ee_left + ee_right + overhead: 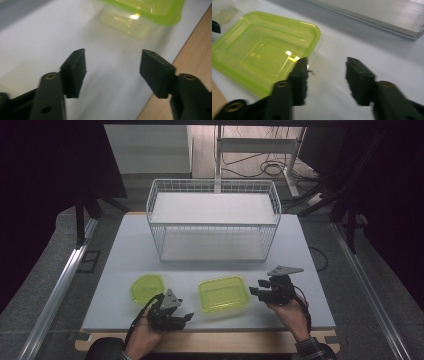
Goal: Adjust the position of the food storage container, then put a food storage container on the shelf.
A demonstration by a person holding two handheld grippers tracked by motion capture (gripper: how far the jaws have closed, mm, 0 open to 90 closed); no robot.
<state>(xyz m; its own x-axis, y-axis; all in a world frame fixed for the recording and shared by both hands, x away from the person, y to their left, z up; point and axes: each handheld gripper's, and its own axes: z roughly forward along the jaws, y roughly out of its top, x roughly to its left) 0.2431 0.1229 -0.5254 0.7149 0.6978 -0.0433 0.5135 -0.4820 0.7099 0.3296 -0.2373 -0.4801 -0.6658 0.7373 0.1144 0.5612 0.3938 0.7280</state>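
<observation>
**Both grippers held spread and empty beside two green containers**

Left gripper (pixel 176 316) is seen in the high view near the front edge of the white table (pixel 120 250), held in the person's left hand (pixel 145 337). Its jaws are spread wide, and nothing is held between them. In the left gripper view, bare table surface is seen through the gap, and the wooden edge (pixel 190 60) of the table base is seen at the right.

The right gripper (pixel 260 289) is held in the right hand (pixel 290 312) just to the right of the larger green container (pixel 223 293). Its jaws are likewise spread with nothing pinched. In the right gripper view, one jaw is seen overlapping the near corner of that lidded container (pixel 262 50); whether it is touched cannot be told.

The larger rectangular container is set near the front middle of the table, between the two grippers. A smaller green container (pixel 147 288) is placed to its left, just beyond the left gripper. Farther back, a white wire basket (pixel 212 220) with a flat white shelf inside is stood on the table, well apart from both containers.
</observation>
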